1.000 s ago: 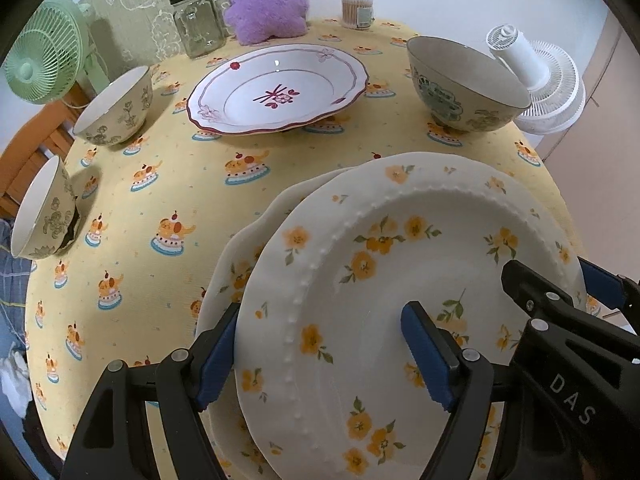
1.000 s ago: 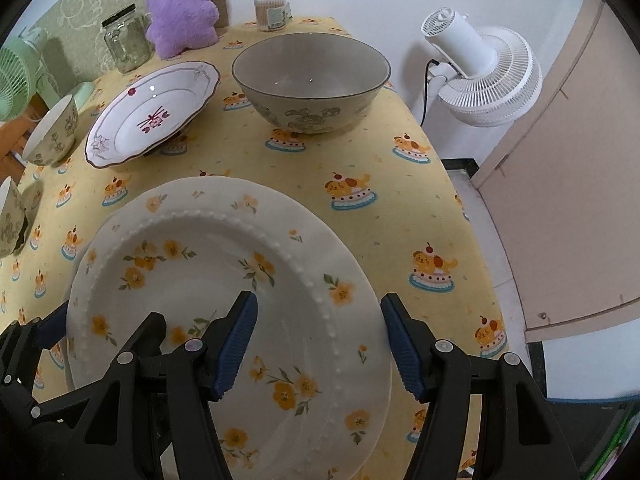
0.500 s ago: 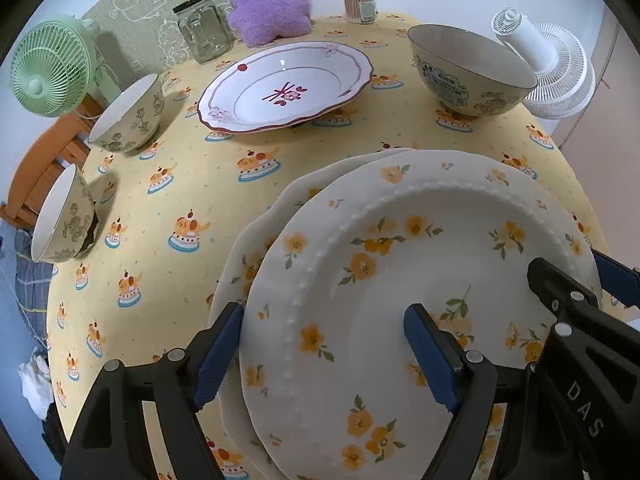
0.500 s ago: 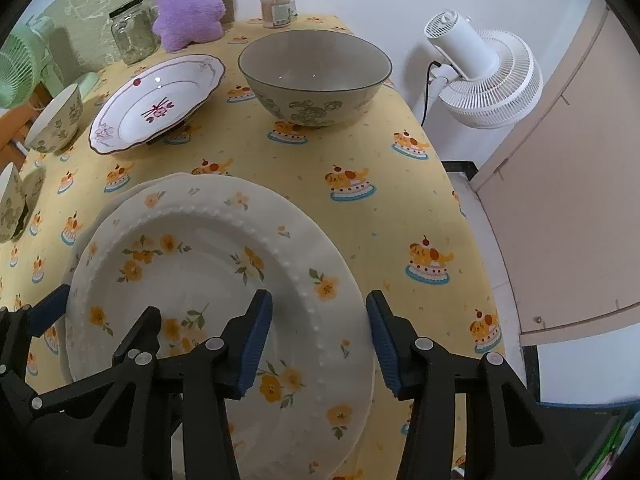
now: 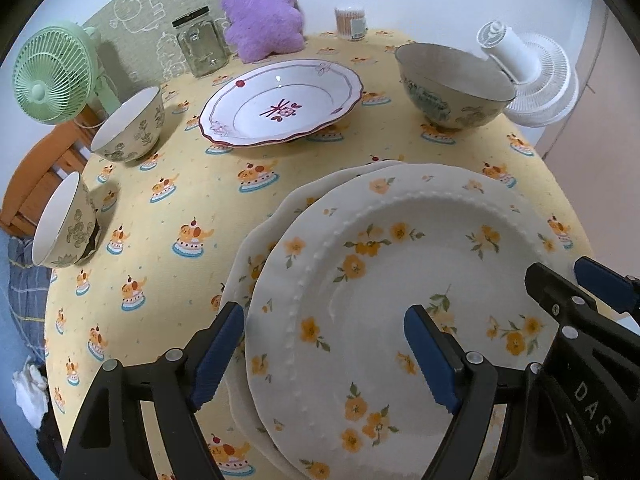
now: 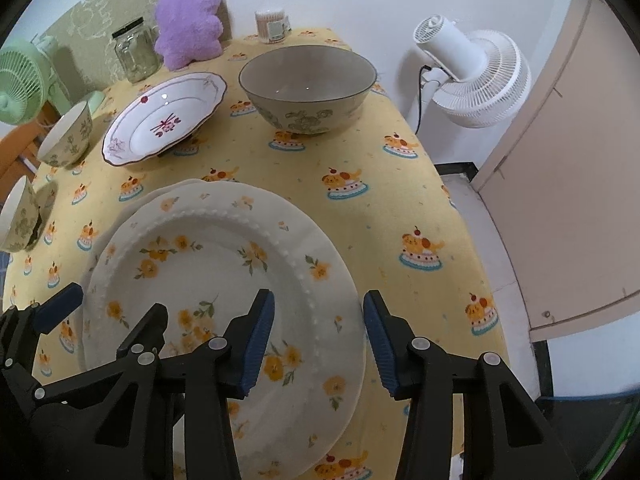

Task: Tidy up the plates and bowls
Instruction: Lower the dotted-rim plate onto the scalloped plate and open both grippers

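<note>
A white plate with yellow flowers [image 5: 392, 280] [image 6: 208, 264] lies on top of a second flowered plate [image 5: 272, 232] on the yellow tablecloth. My left gripper [image 5: 324, 356] is open, its fingers straddling the top plate's left rim. My right gripper [image 6: 320, 344] is open, straddling the right rim. A red-trimmed white plate [image 5: 280, 104] [image 6: 164, 120] sits farther back. A large bowl [image 5: 452, 84] [image 6: 308, 84] stands at back right. Two small bowls [image 5: 128, 128] [image 5: 64, 224] stand at the left.
A glass jar [image 5: 200, 46], a purple plush toy [image 5: 260, 8] and a cotton-swab box [image 5: 351, 22] line the back edge. A green fan [image 5: 48, 76] stands at the left, a white fan [image 6: 476, 76] off the table's right edge.
Both grippers have drawn back and up from the top plate, which now rests on the lower plate. The right gripper's jaws have widened slightly after narrowing.
</note>
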